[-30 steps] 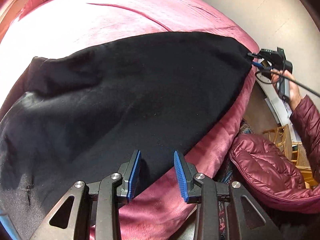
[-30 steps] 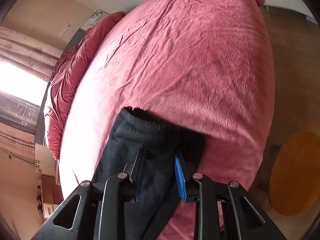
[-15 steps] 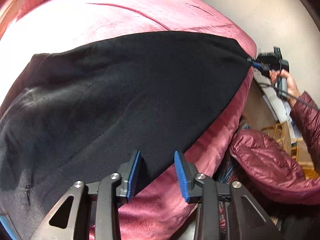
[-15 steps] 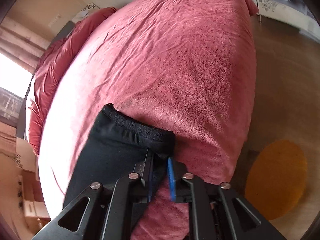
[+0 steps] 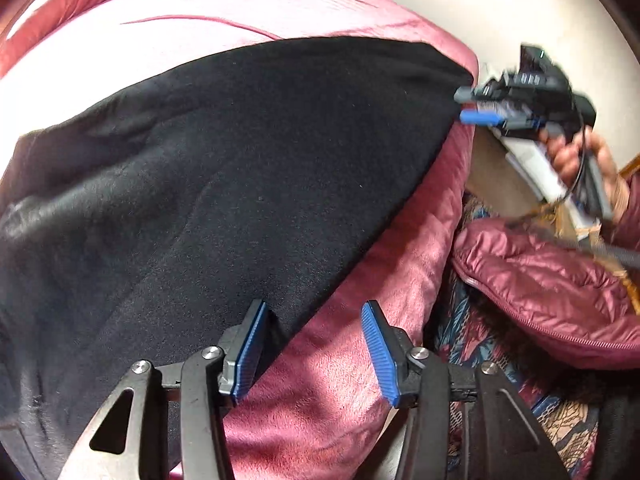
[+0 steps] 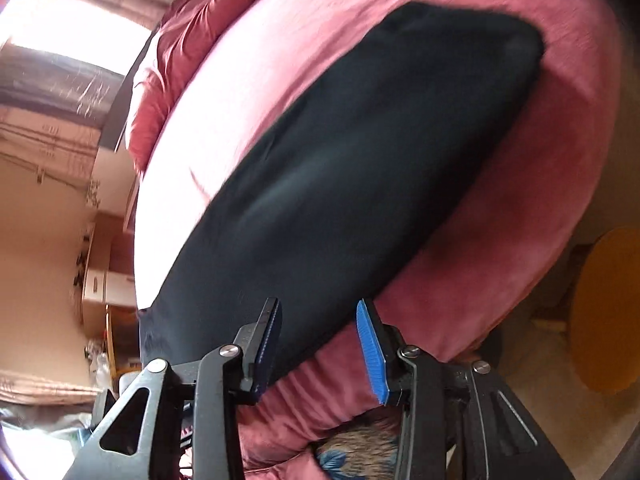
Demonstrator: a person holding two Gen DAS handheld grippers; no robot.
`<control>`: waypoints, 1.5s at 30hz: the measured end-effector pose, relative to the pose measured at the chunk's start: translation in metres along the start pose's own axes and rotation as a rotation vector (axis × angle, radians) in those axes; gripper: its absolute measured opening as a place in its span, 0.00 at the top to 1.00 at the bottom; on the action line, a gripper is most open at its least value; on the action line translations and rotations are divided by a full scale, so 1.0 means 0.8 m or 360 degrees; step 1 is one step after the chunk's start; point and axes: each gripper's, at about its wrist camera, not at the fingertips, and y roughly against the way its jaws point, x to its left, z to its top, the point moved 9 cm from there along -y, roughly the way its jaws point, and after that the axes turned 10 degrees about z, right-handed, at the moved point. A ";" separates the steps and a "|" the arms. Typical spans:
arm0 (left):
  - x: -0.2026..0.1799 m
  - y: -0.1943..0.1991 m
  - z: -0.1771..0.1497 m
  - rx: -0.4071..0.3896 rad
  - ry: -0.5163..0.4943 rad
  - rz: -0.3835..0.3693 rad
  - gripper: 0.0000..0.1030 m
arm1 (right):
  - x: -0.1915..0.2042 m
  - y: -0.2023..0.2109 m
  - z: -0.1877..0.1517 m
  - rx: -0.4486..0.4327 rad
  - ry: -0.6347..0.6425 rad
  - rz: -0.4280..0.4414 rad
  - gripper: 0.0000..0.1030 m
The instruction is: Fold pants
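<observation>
Both grippers are letting go – the right gripper (image 6: 320,344) and left gripper (image 5: 316,350), jaws just spreading, holding nothing – leaving the black fleece pants (image 5: 224,184) lying flat on the pink plush bedspread (image 5: 344,364), ready for folding.

Bedspread (image 5: 404,264): pink-red plush, covering the bed in front of me, with a long crease near its far side.
Duvet (image 6: 176,36): same red, bunched in folds along the far edge of the bed.
Window (image 6: 48,28): bright, with a pale curtain hanging at it.
Puffer jacket (image 5: 548,280): maroon, quilted; the part I see is below the bed's edge, on my right.
Patterned fabric (image 5: 500,364): blue, red and dark print, under the jacket by the bed.
Round mat (image 6: 604,308): orange-yellow, on the floor beyond the bed corner.
Wall (image 5: 460,4): plain cream behind the bed.
</observation>
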 end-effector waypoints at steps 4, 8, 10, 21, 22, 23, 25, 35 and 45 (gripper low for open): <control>0.015 0.001 -0.001 -0.0051 0.0082 0.0012 0.82 | -0.002 -0.021 0.000 0.0010 0.0020 -0.0116 0.82; 0.018 0.017 -0.003 -0.0124 0.0139 -0.0051 0.98 | 0.016 0.000 -0.001 -0.0019 0.0120 -0.0159 0.92; 0.015 0.024 -0.008 -0.0133 0.0120 -0.0080 0.99 | 0.019 0.007 -0.005 -0.0018 0.0164 -0.0197 0.92; 0.039 0.044 -0.022 -0.0195 0.0421 -0.0199 0.85 | -0.006 0.013 -0.013 0.0108 0.0203 -0.0297 0.70; 0.052 0.054 -0.020 -0.0243 0.0506 -0.0215 0.82 | 0.000 0.019 -0.013 0.0115 0.0250 -0.0321 0.70; 0.066 0.063 -0.018 -0.0288 0.0583 -0.0203 0.82 | 0.007 0.024 -0.013 0.0120 0.0314 -0.0362 0.70; 0.091 0.079 -0.021 -0.0352 0.0690 -0.0138 0.81 | 0.034 0.030 -0.011 0.0121 0.0457 -0.0394 0.70; 0.163 0.098 -0.061 -0.0364 0.0960 0.0276 0.74 | 0.265 -0.125 -0.049 0.0460 0.1131 0.0021 0.70; 0.172 0.104 -0.100 -0.0314 0.0989 0.0344 0.74 | 0.389 -0.307 -0.126 0.0794 0.1426 0.0071 0.70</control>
